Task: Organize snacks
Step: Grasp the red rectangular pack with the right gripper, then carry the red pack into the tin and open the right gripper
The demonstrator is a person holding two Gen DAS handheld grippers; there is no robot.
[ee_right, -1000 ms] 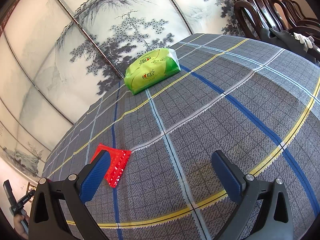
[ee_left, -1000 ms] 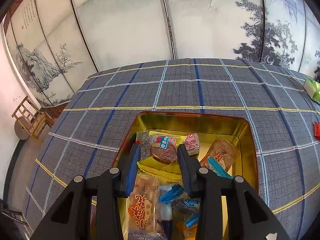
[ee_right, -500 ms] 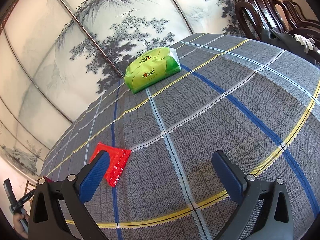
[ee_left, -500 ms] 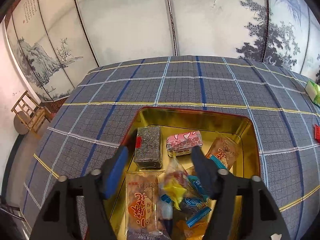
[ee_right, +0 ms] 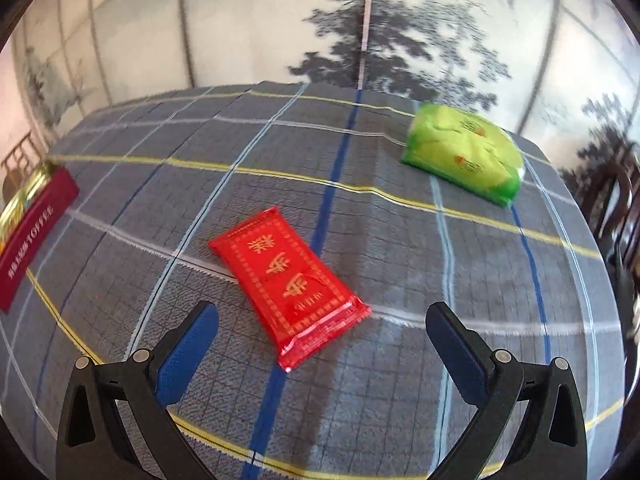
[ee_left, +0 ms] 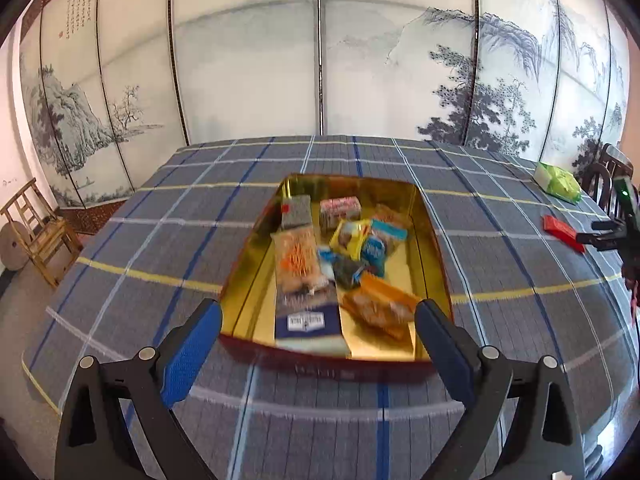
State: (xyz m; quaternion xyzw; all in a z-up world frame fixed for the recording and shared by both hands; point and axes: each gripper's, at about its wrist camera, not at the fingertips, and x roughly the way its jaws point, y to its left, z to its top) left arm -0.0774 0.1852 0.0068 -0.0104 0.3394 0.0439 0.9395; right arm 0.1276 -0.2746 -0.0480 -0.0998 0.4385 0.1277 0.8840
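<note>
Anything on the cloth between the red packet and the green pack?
Nothing: in the right wrist view, only bare plaid tablecloth lies between the red packet and the green pack.

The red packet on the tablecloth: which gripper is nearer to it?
Right. The right gripper hovers open just before the red packet; the left gripper is by the tin, far off.

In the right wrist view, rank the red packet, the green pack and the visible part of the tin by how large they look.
1. red packet, though it lies nearest the camera.
2. green pack, close to it in look and farther off, so true order is unsure.
3. tin, cut off at the left edge.
</note>
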